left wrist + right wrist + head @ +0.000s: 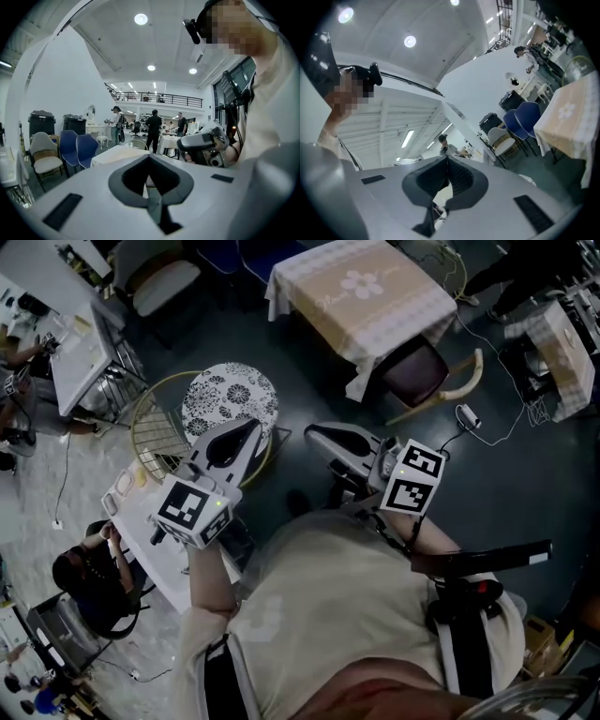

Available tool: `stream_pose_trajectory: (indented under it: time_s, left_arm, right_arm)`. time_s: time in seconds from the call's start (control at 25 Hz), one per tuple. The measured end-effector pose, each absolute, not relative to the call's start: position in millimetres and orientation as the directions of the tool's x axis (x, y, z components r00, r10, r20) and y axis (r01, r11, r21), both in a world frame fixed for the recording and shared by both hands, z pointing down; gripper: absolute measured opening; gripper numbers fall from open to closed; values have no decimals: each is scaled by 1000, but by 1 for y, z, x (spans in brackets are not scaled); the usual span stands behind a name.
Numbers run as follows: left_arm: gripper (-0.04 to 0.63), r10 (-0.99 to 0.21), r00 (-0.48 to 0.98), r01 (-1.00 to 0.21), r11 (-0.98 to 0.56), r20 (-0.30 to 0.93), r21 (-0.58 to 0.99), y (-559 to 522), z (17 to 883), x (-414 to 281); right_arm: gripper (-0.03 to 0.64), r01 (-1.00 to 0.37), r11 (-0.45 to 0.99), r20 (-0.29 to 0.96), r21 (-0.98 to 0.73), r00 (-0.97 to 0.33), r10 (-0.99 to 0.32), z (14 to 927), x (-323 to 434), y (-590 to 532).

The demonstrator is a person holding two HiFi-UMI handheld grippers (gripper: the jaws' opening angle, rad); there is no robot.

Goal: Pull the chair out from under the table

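Observation:
The table [361,292] with a beige flowered cloth stands at the top of the head view. The chair [413,371], with a dark maroon seat and a curved cream back, is tucked partly under its near edge. My left gripper [249,426] and right gripper [312,432] hover side by side in front of my chest, well short of the chair, both shut and empty. In the left gripper view the jaws [149,157] are pressed together, with the right gripper [206,144] beside them. The right gripper view shows shut jaws [446,160] and the table [569,117] at the right.
A gold wire chair with a round floral seat [230,397] stands just ahead of the left gripper. A white table [84,357] and seated people are at the left. Cables [487,427] trail on the floor right of the chair. Blue chairs [77,147] line the far wall.

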State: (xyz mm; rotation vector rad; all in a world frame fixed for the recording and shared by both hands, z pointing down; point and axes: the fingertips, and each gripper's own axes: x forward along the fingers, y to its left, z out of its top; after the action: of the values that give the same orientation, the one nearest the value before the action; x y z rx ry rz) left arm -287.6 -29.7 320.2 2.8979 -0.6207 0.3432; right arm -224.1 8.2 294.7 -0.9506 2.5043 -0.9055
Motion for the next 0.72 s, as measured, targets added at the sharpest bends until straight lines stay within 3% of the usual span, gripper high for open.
stream_pose_trajectory:
  time_s: [0.24,0.44,0.72]
  left_arm:
    - [7,-405,890,-442,-880,212,173,-34,315,-283]
    - [7,-374,901,-413,-893,219,177,-37,320,-273]
    - [7,-227,949,-266,-949,217,169,-31,326,-199]
  right_arm:
    - [9,-774,488,187,-404,-592,-784,322,-205,5]
    - [9,-864,379,203,-332,-458,-865,325,-181,-2]
    - [9,-941,193,197,-278,-253,-947,327,-106,9]
